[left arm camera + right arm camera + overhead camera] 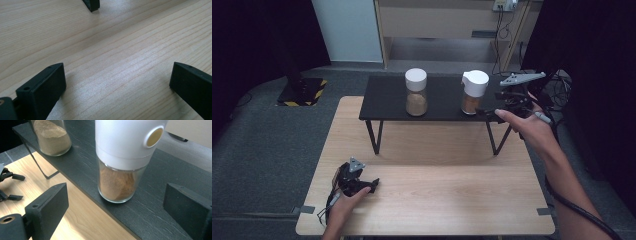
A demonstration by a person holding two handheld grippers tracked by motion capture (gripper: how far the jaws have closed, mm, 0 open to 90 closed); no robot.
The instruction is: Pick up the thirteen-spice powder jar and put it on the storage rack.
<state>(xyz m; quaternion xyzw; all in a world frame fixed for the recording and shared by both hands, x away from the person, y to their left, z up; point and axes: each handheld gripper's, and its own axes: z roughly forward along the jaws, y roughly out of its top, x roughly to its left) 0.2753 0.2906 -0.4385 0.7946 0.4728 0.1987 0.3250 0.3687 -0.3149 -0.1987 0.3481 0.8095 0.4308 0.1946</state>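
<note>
1. Jaws: right gripper (115, 202) spread wide, nothing pinched; the shaker jar (121, 162) stands ahead of the gap, pads apart from the glass. Left gripper (117, 82) also spread wide, bare wood between the pads.
2. Shaker jar (473, 92): upright on the black shelf (389, 95), at its right end, near the front edge. White cap, clear glass, brown powder in the lower part.
3. Writing/brands: none readable on either jar. Shaker cap is plain white w/ a round hole in its side showing tan; no label on the glass.
4. Second jar (416, 92): left of the shaker on the same shelf, well apart from it, flat white lid, paler tan powder.
5. High view gives the layout: shelf on thin legs standing on the far half of the wooden table (437, 200); right hand (524, 125) raised at the shelf's right end, just beside the shaker; left hand (344, 205) resting low at the table's near left w/ its gripper (374, 184) on the wood.
6. Right gripper view adds the cap hole, the powder heaped unevenly against the glass, the second jar's (51, 136) lower part at upper left, and the other gripper far off at the left edge.
7. Left gripper view adds close wood grain and a black shelf foot (91, 4) at the top edge.
</note>
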